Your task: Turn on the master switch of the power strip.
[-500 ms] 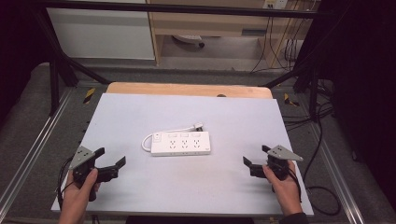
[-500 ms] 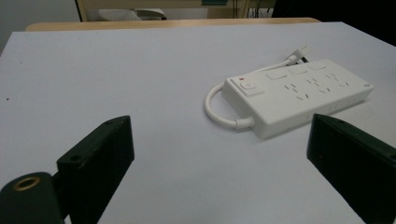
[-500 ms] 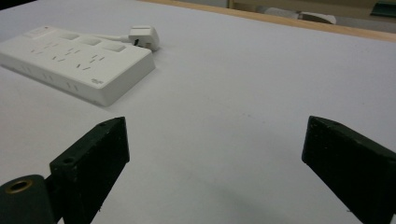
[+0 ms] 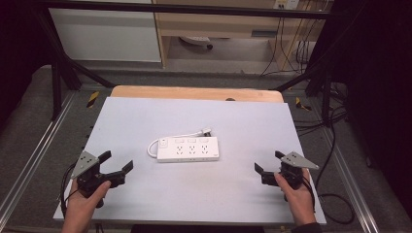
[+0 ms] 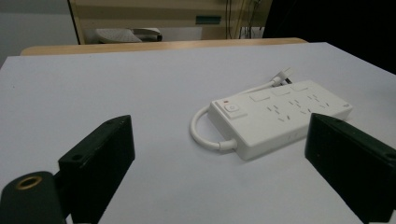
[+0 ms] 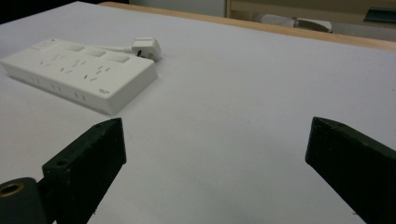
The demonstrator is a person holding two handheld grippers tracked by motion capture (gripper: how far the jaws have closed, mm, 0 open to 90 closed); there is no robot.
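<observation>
The white power strip (image 4: 188, 149) is seen lying flat between the left gripper (image 4: 118, 163) and right gripper (image 4: 268, 162), well apart from both; each gripper's jaws are spread wide, nothing held.

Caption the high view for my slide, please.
White plastic power strip on grey table, open left tool and right tool flanking it.

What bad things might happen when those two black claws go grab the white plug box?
The power strip is smooth and wide, so it might slip out of the open left gripper or right gripper. Its short cord loops at one end with the plug lying loose behind, so a jaw could snag the loop or drag the plug along the table.
</observation>
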